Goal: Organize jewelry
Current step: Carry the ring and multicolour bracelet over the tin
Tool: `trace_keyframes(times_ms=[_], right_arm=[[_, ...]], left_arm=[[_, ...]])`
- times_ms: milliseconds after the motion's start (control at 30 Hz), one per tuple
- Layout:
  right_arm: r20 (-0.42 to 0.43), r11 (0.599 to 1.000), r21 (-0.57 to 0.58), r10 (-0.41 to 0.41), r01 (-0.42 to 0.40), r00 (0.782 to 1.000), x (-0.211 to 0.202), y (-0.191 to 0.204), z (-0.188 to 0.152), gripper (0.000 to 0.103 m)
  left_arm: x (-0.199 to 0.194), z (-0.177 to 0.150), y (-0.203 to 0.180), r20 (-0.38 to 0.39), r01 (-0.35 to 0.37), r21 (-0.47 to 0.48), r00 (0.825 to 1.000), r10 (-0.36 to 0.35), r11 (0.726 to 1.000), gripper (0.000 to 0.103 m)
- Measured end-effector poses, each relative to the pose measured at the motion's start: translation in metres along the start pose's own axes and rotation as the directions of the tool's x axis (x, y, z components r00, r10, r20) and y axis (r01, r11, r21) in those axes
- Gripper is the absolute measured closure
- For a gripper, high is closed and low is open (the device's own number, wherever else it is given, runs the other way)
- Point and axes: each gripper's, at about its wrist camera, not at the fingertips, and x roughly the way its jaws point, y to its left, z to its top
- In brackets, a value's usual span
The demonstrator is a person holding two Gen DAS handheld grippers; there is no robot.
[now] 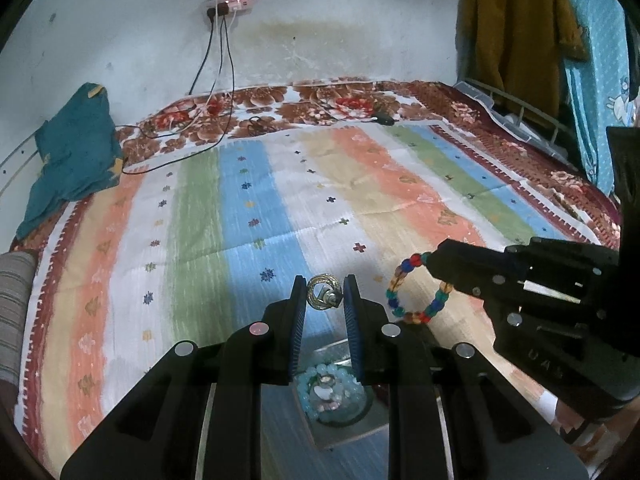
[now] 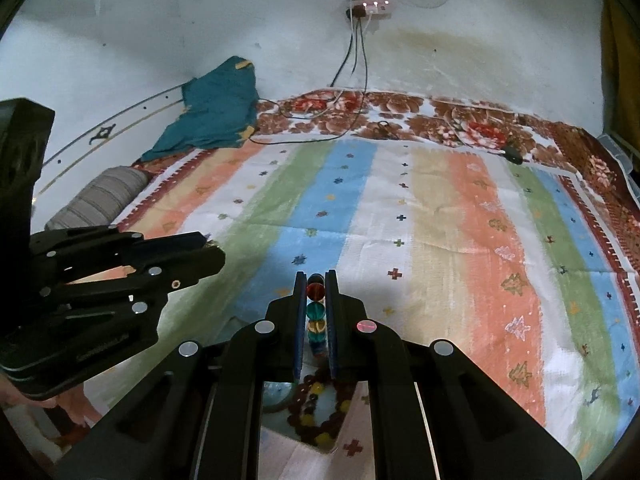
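Observation:
My left gripper [image 1: 325,294] is shut on a twisted metal ring [image 1: 323,297] and holds it above the striped bedspread [image 1: 248,216]. My right gripper [image 2: 315,292] is shut on a multicoloured bead bracelet [image 2: 316,312]; in the left wrist view the bracelet [image 1: 416,288] hangs from the right gripper's tips [image 1: 434,258], just right of the ring. Below the left gripper a pale blue bead bracelet [image 1: 330,394] lies in a box. Below the right gripper a dark brown and yellow bead bracelet [image 2: 316,412] lies on the bed.
The left gripper's body [image 2: 108,280] fills the left of the right wrist view. A teal cloth [image 1: 72,160] and a striped bolster [image 2: 100,196] lie at the bed's left. Cables [image 1: 208,120] trail from a wall socket. Clothes [image 1: 516,28] hang at the right.

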Motion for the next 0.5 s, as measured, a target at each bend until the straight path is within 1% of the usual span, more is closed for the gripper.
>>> trace_keyframes(times_ms=[267, 300, 333, 367, 400, 433, 467, 500], right_arm=[[-0.015, 1.000, 0.000, 0.021, -0.021, 1.000, -0.007, 0.009, -0.015, 0.093], [-0.012, 1.000, -0.003, 0.018, -0.018, 1.000, -0.009, 0.009, -0.017, 0.093], [-0.011, 1.000, -0.006, 0.016, -0.016, 1.000, -0.010, 0.009, -0.017, 0.093], [-0.013, 1.000, -0.010, 0.012, -0.012, 1.000, -0.011, 0.009, -0.017, 0.091], [-0.016, 1.000, -0.013, 0.006, -0.006, 1.000, -0.012, 0.009, -0.018, 0.078], [-0.013, 1.000, -0.010, 0.002, -0.002, 1.000, -0.013, 0.007, -0.018, 0.055], [-0.008, 1.000, -0.001, -0.001, 0.001, 1.000, -0.016, 0.006, -0.020, 0.053], [-0.007, 1.000, 0.009, -0.005, 0.005, 1.000, -0.018, 0.003, -0.021, 0.053]], left_arm=[[-0.014, -0.006, -0.005, 0.009, 0.024, -0.007, 1.000, -0.024, 1.000, 0.084], [-0.015, -0.007, -0.005, 0.010, 0.029, -0.010, 1.000, -0.029, 1.000, 0.080], [-0.015, -0.007, -0.005, 0.010, 0.029, -0.012, 1.000, -0.029, 1.000, 0.067], [-0.016, -0.008, -0.005, 0.010, 0.029, -0.014, 1.000, -0.029, 0.999, 0.064], [-0.017, -0.009, -0.004, 0.009, 0.027, -0.017, 1.000, -0.027, 1.000, 0.064], [-0.018, -0.009, -0.002, 0.009, 0.017, -0.026, 1.000, -0.017, 1.000, 0.063], [-0.020, -0.010, 0.000, 0.010, 0.013, -0.037, 1.000, -0.012, 0.999, 0.063], [-0.021, -0.010, 0.002, 0.012, 0.010, -0.048, 1.000, -0.010, 0.999, 0.060]])
